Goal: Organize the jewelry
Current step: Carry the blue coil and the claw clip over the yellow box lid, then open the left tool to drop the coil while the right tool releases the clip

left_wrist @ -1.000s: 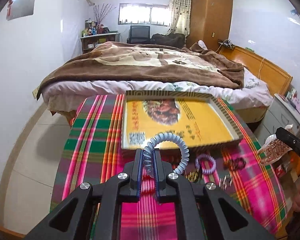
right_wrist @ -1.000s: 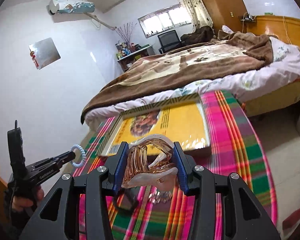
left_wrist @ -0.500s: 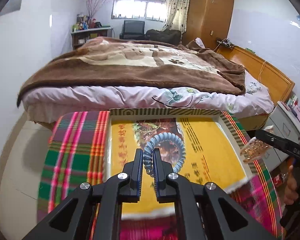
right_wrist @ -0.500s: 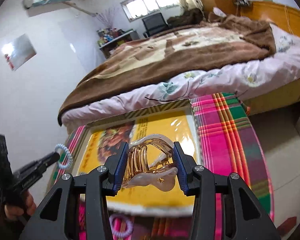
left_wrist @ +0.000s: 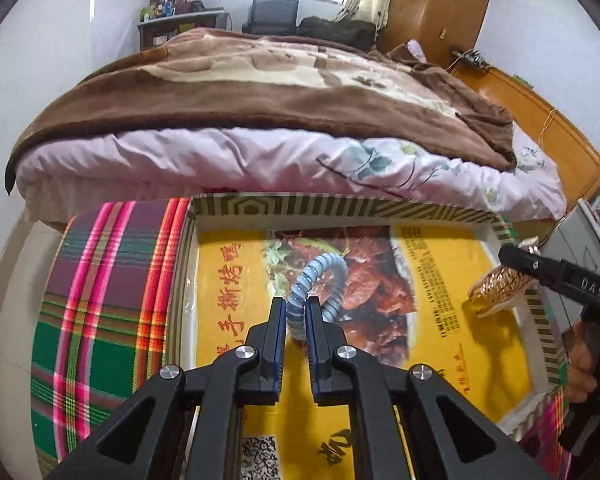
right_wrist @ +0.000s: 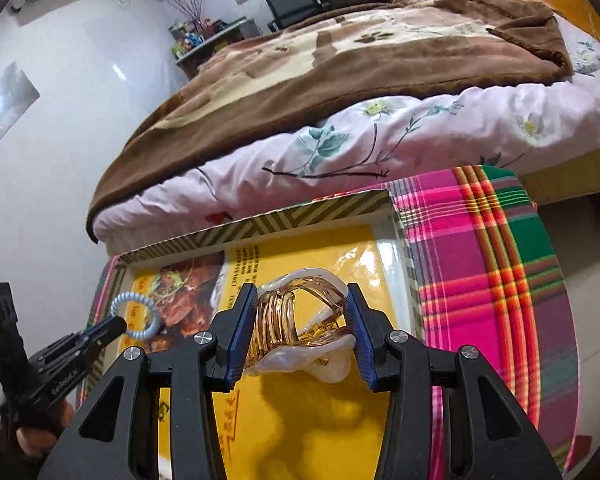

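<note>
Blue-padded left gripper (left_wrist: 296,322) pinching pale blue coiled hair tie (left_wrist: 320,288); right gripper (right_wrist: 302,332) clamping amber claw clip (right_wrist: 300,328) — both above yellow-lined tray (left_wrist: 340,206) on plaid-covered desk (left_wrist: 108,280). Lower close before releasing — well apart, clear of rim.

Both wrist views close above tray (left_wrist: 440,210), facing bed (right_wrist: 380,128) — left-side and right-side angles, shared tray.
</note>
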`<state>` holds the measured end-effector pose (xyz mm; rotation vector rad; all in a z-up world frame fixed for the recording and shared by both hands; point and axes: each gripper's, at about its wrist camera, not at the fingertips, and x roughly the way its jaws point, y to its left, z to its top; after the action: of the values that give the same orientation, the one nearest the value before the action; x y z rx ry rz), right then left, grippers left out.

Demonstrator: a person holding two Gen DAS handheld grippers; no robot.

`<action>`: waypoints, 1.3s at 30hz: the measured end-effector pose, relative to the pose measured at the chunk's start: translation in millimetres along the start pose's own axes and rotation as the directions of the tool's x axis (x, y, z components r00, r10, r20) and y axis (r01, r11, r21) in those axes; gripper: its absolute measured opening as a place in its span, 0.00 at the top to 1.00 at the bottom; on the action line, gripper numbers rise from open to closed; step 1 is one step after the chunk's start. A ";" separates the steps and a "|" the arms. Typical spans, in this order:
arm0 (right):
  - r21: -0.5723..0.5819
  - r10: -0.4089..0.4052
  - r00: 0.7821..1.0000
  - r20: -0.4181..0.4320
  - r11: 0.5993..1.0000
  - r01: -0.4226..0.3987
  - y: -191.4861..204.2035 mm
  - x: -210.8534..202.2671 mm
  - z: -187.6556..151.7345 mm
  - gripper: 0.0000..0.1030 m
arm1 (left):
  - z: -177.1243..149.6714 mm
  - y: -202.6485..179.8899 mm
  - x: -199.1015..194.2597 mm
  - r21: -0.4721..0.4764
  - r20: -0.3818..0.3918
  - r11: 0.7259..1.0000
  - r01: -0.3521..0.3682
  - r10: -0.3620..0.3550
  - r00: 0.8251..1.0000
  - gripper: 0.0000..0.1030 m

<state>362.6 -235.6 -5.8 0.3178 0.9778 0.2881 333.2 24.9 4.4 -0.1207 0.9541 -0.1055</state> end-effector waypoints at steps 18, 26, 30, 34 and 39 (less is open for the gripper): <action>0.008 -0.022 1.000 0.006 1.000 0.022 -0.6 19.9 16.2 0.53 | -5.8 3.2 17.0 -0.023 -0.032 1.000 -0.013 0.012 0.999 0.51; 0.018 -0.026 0.999 0.031 1.000 0.025 -2.0 18.4 17.6 0.45 | -6.2 4.4 12.1 -0.024 -0.025 1.000 -0.014 0.014 1.000 0.42; 0.008 -0.031 0.998 0.057 0.999 0.031 -0.9 12.9 15.8 0.44 | -6.6 3.5 8.0 -0.017 -0.022 1.000 -0.022 0.021 1.000 0.40; 0.021 -0.018 0.996 0.091 1.000 0.016 -2.1 2.3 14.3 0.41 | -8.9 2.2 -1.7 -0.020 -0.006 1.000 -0.023 0.023 1.000 0.36; 0.022 -0.007 0.988 0.156 1.000 0.004 1.8 -21.4 10.2 0.38 | -16.0 -5.3 -25.3 -0.003 0.035 0.999 -0.033 0.033 0.999 0.31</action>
<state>359.8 -243.4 16.5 0.3522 0.8283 0.2438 305.5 22.4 16.5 -0.1087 0.9208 -0.0715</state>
